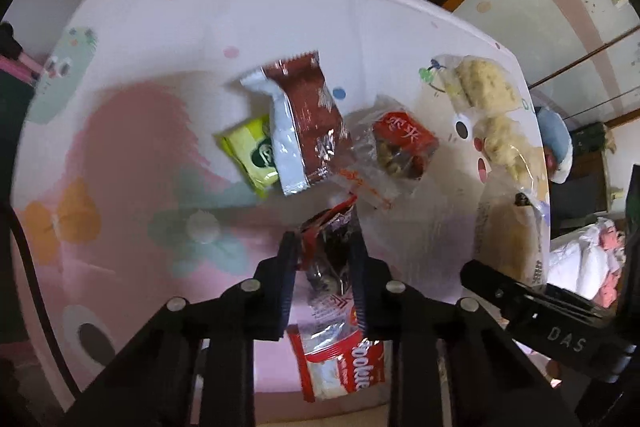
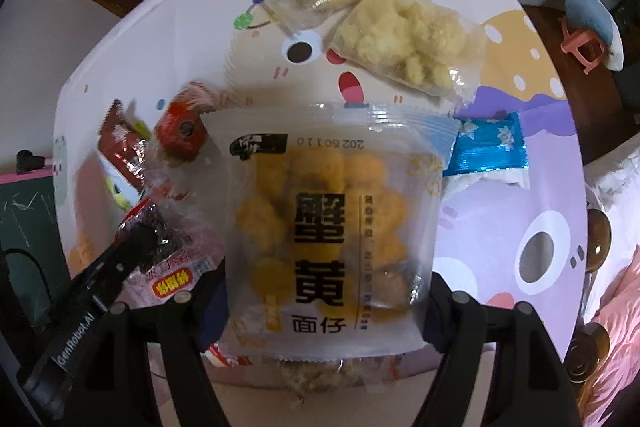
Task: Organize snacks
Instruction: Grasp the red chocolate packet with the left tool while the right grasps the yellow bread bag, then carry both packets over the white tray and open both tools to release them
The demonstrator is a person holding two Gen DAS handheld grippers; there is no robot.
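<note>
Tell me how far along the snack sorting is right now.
Partly done, it seems. Two pale crumbly packs lie side by side at the table's far edge. In hand: the left gripper pinches a dark red-edged packet, and the right gripper holds a clear bag of yellow puffs. Still loose: the brown wrapper, green packet, red packet and cookie pack.

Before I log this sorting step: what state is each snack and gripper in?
Left gripper: shut on dark red-edged packet.
Right gripper: shut on orange snack bag, lifted.
Brown wrapper: lying sealed on table.
Pale crumbly packs: lying sealed.
</note>
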